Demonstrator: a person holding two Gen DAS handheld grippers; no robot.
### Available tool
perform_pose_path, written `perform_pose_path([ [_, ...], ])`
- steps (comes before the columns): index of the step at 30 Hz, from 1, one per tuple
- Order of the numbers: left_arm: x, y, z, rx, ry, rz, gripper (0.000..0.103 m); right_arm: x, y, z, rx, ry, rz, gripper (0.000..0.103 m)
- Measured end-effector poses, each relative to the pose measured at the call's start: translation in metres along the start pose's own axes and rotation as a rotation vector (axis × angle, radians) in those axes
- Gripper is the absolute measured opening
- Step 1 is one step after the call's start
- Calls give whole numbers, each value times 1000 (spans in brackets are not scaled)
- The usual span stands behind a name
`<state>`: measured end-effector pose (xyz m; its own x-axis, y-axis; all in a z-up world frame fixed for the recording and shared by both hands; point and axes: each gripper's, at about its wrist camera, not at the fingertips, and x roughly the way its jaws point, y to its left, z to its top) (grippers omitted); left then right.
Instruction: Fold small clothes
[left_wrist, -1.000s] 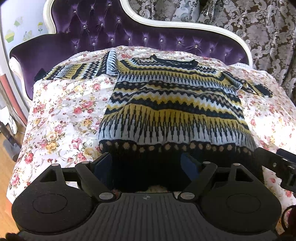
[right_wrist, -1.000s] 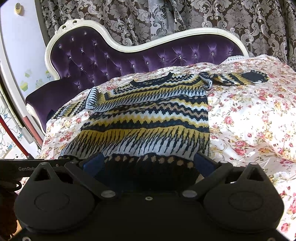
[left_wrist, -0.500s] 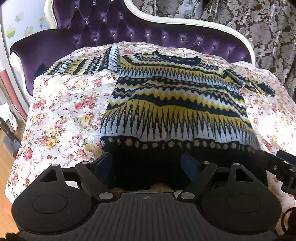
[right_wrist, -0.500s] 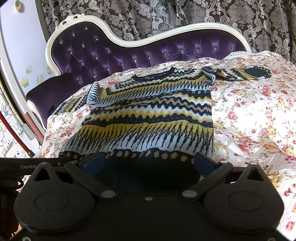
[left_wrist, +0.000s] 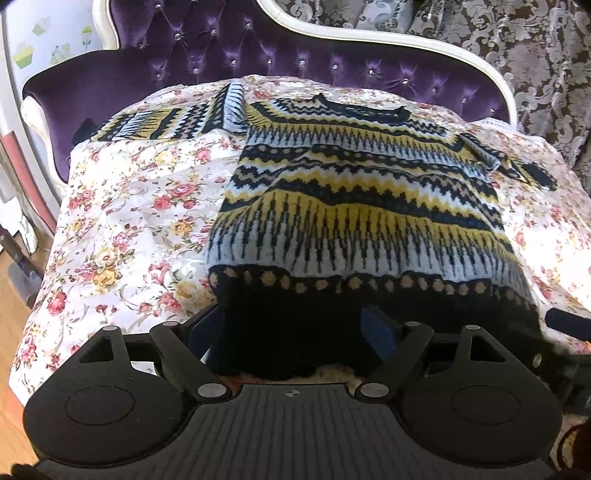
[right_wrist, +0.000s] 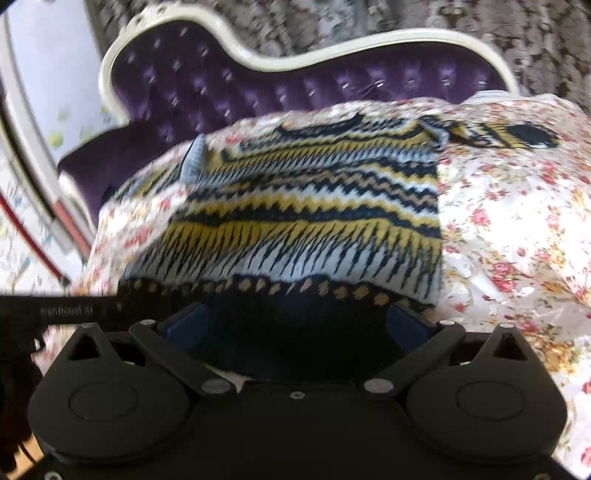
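While the sweater lies flat on the floral bedspread, sleeves spread toward the headboard, both grippers, left and right, straddle its dark hem, fingers apart, seemingly ready to pinch it for folding.

A patterned sweater lies flat on a floral sheet. The left gripper stands spread around its dark hem, before a purple headboard.
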<state>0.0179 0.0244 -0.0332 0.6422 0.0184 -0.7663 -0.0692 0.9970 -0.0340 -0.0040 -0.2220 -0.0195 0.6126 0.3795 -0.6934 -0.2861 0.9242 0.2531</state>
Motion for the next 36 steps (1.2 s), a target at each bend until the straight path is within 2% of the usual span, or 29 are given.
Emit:
perform_pose_path([
  [6,7,14,5,-28,12,23,81,12,29,-7,-231,36,-10,101],
  [8,9,18,8,-35,12,28,81,15,36,-7,-289,35,4,86],
  [12,11,23,14,-40,10,42,81,25,51,-6,-418,40,25,80],
  [14,13,26,18,-44,9,47,81,30,58,-7,-485,43,35,71],
  [16,13,29,22,-48,7,48,81,35,65,-8,-554,53,53,70],
  [19,14,31,28,-52,3,47,81,43,73,-12,-645,78,86,63],
  [21,14,31,32,-52,-1,45,81,46,73,-10,-658,91,128,54],
  [23,15,30,36,-50,-4,40,81,49,70,-6,-648,110,176,34],
  [25,16,29,42,-43,-8,31,81,51,68,-3,-637,119,177,18],
  [26,16,28,44,-38,-9,27,81,50,67,-2,-634,122,175,14],
  [31,17,22,60,16,-16,5,81,44,46,8,-496,221,289,10],
  [36,29,6,85,99,-21,-15,81,42,39,9,-445,288,360,9],
])
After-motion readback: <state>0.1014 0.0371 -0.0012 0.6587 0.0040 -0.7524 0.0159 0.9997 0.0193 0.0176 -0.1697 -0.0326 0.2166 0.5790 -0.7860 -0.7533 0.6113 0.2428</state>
